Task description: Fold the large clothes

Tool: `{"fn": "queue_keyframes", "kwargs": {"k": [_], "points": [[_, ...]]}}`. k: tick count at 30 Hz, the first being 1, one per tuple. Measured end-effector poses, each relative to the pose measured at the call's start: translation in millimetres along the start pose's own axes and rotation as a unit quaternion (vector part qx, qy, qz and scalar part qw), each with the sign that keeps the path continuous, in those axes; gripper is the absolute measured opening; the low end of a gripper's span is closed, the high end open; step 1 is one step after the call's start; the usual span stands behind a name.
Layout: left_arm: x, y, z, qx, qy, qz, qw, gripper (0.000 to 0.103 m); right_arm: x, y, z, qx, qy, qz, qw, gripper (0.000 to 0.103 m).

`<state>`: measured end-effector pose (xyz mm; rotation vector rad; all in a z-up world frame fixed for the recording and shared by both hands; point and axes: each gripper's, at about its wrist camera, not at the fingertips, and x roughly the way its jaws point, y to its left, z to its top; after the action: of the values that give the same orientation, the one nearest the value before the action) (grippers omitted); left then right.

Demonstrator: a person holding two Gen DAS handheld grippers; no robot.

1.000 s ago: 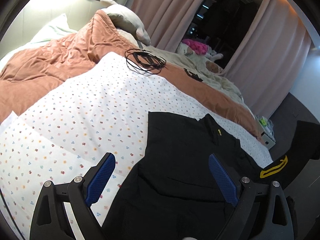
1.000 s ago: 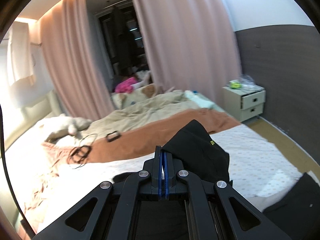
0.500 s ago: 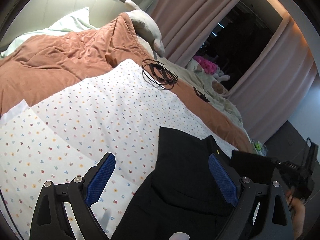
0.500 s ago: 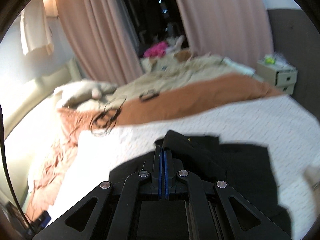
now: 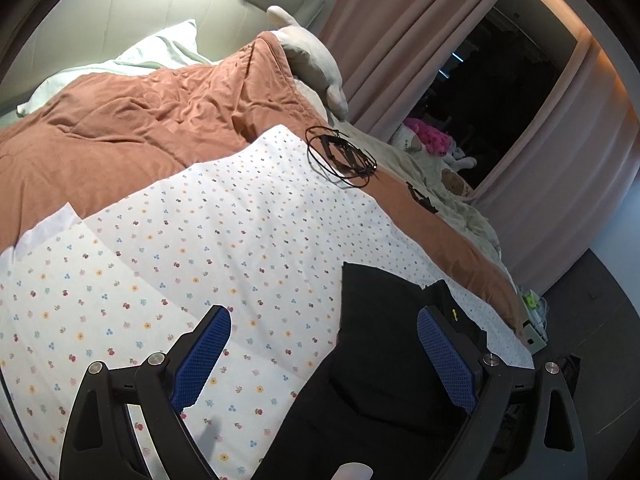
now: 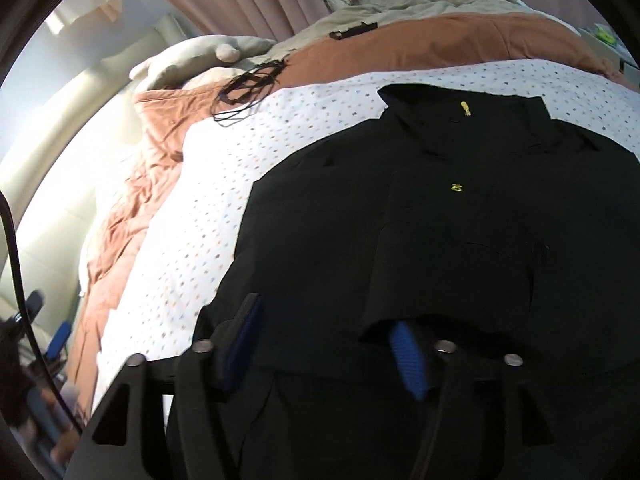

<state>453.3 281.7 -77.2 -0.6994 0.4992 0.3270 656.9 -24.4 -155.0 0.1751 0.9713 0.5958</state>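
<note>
Spotted sheet [image 5: 240, 240] lies bare left of the shirt [image 6: 460, 220]; a cable coil [image 5: 340, 156] and quilt [image 5: 132, 132] block the frame's upper part.

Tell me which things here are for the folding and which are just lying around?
For the folding:
black shirt
left gripper, open
right gripper, jaws just opened, a flap of shirt over one finger

Just lying around:
tangled black cable
plush toy
pink toy
orange-brown blanket

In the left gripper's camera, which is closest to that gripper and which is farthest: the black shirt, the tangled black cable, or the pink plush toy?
1. Black shirt, right by the left gripper, lower right.
2. Tangled black cable, further up the bed, at the flowered sheet's far edge.
3. Pink plush toy, beyond the bed's far side, by the curtains.
</note>
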Motion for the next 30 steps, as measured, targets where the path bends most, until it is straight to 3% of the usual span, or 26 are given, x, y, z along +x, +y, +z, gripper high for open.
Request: {"fn": "queue_keyframes", "kwargs": {"k": [3, 4, 6, 11, 15, 19, 21, 24, 25, 26, 30], "points": [[1.8, -1.1, -2.1, 0.001, 0.004, 0.000, 1.0000, 0.095, -19.1, -17.1, 0.1, 0.032, -0.009, 0.010, 0.999, 0.070], [2.2, -1.5, -2.8, 0.001, 0.005, 0.000, 1.0000, 0.095, -21.0, -21.8, 1.2, 0.038, -0.014, 0.004, 0.999, 0.077], [3.2, -1.5, -2.9, 0.002, 0.007, -0.001, 1.0000, 0.095, -24.2, -33.3, 4.7, 0.057, -0.024, -0.020, 0.998, 0.080], [6.3, -1.7, -3.4, -0.001, 0.012, -0.002, 0.9999, 0.095, -32.0, -62.4, -10.8, 0.115, -0.028, 0.045, 0.992, 0.087], [6.3, -5.2, -5.0, 0.007, 0.014, -0.002, 0.9999, 0.095, -14.8, -89.3, -25.2, 0.166, -0.017, 0.002, 0.986, 0.087], [6.5, -2.5, -3.7, 0.005, 0.013, 0.007, 0.9999, 0.095, 8.8, -107.8, -30.5, 0.196, -0.004, -0.010, 0.981, 0.087], [7.8, 0.3, -3.6, 0.000, 0.015, 0.011, 0.9998, 0.095, 22.6, -110.8, -28.4, 0.196, 0.004, -0.017, 0.980, 0.086], [10.6, 2.5, -4.0, 0.002, 0.018, 0.021, 0.9996, 0.095, 35.3, -103.8, -22.3, 0.190, 0.007, -0.030, 0.981, 0.077], [11.1, 4.0, -3.9, 0.000, 0.019, 0.023, 0.9996, 0.095, 37.9, -98.3, -17.8, 0.190, 0.008, -0.018, 0.982, 0.065], [11.5, 5.0, -3.7, -0.002, 0.019, 0.024, 0.9995, 0.095, 38.9, -93.0, -15.5, 0.189, 0.009, -0.007, 0.982, 0.062], [12.1, 12.1, -3.8, -0.010, 0.019, 0.040, 0.9990, 0.095, 41.1, -41.3, 10.5, 0.136, -0.012, 0.029, 0.990, 0.061]]}}
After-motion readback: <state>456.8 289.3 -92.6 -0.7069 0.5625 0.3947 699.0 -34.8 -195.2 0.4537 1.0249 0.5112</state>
